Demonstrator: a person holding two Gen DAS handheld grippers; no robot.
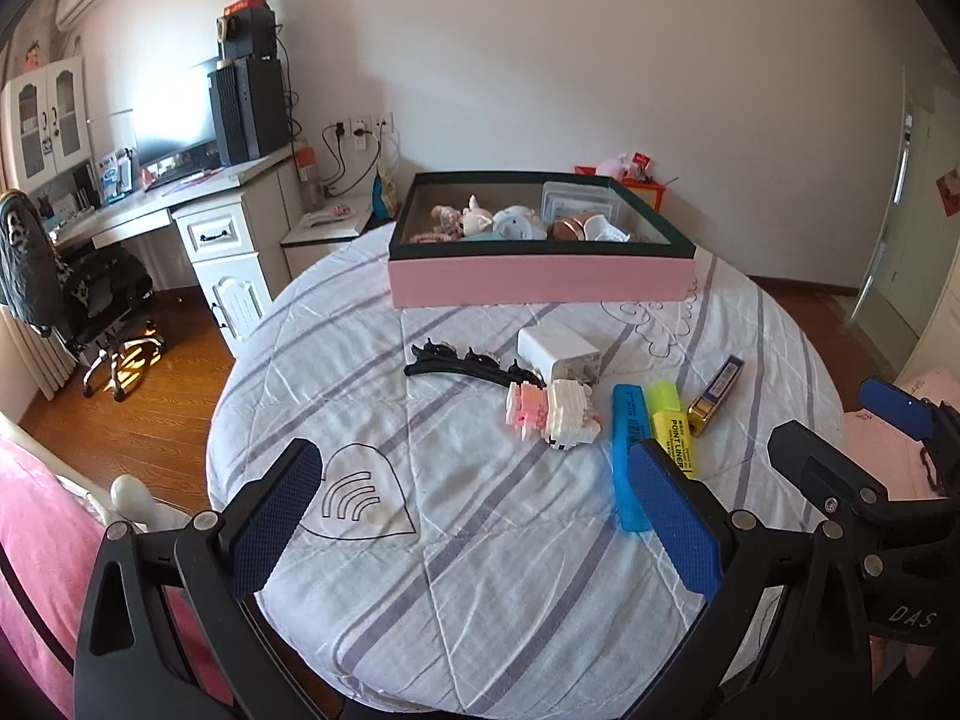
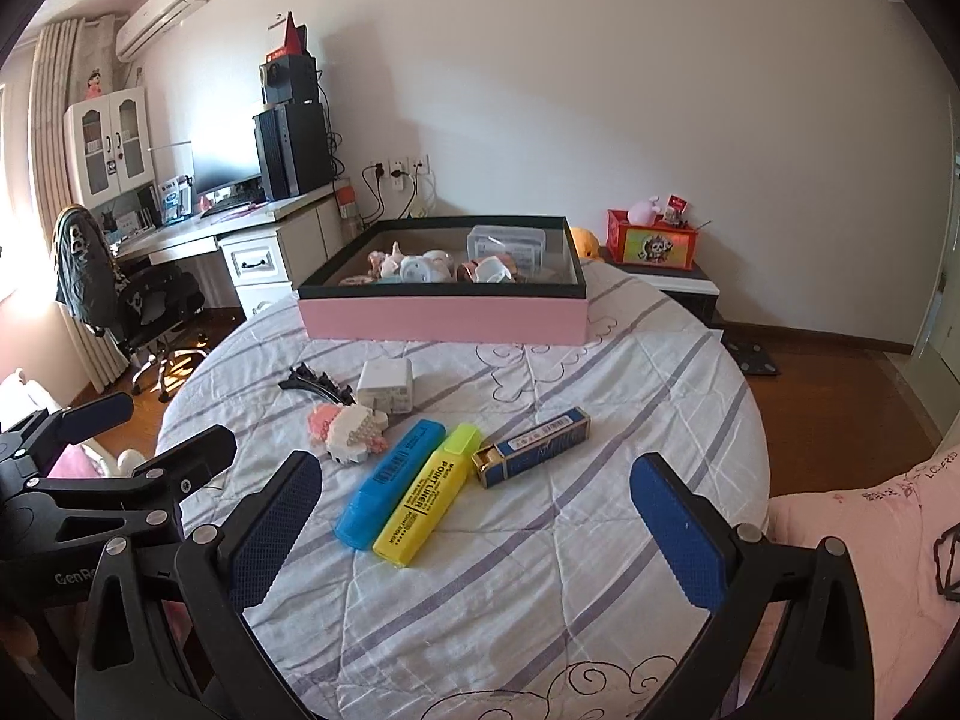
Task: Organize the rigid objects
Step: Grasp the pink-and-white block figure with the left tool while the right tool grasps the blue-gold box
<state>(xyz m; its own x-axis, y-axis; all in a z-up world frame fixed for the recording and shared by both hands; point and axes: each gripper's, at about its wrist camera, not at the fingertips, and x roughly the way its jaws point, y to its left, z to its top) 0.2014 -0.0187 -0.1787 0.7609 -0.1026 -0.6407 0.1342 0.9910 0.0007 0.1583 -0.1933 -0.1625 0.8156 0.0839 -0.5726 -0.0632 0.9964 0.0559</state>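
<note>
On the quilt-covered round table [image 2: 600, 540] lie a blue highlighter [image 2: 390, 483], a yellow highlighter [image 2: 429, 495], a blue-and-gold small box [image 2: 531, 447], a pink-and-white brick figure [image 2: 351, 429], a white charger [image 2: 387, 384] and black hair clips [image 2: 315, 384]. A pink box with a dark rim [image 2: 444, 315] at the far side holds small toys. My right gripper [image 2: 477, 516] is open, just short of the highlighters. My left gripper [image 1: 480, 516] is open and empty over bare quilt, with the blue highlighter [image 1: 627, 450] by its right finger. The brick figure [image 1: 555, 411] lies ahead of it.
A desk with a monitor and computer tower [image 1: 180, 180], an office chair [image 1: 78, 294] and wood floor lie left of the table. A red box with toys [image 2: 651, 240] stands on a low stand behind. Pink bedding [image 2: 870, 540] lies at the right.
</note>
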